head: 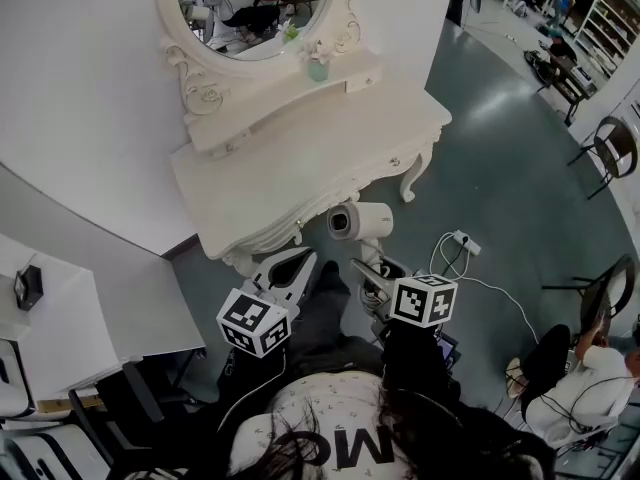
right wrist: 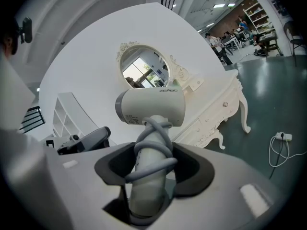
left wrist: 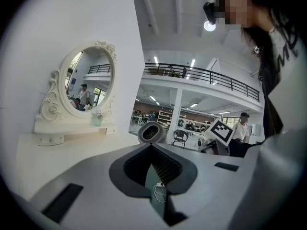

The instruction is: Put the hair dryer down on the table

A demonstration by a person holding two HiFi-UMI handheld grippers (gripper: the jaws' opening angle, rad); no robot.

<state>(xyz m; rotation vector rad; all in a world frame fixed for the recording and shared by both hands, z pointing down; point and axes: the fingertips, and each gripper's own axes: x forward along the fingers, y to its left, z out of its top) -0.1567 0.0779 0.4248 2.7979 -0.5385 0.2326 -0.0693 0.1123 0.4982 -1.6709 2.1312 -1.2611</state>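
Observation:
A white hair dryer with its grey cord wound round the handle hangs in the air just off the front edge of the white dressing table. My right gripper is shut on its handle. In the right gripper view the dryer's head stands above the jaws, with the nozzle end to the left. My left gripper is beside it on the left, its tips together and nothing between them. From the left gripper the dryer shows just past the tips.
An oval mirror and a small shelf with a cup stand at the back of the table. A power strip with a white cable lies on the floor to the right. Chairs and a seated person are further right.

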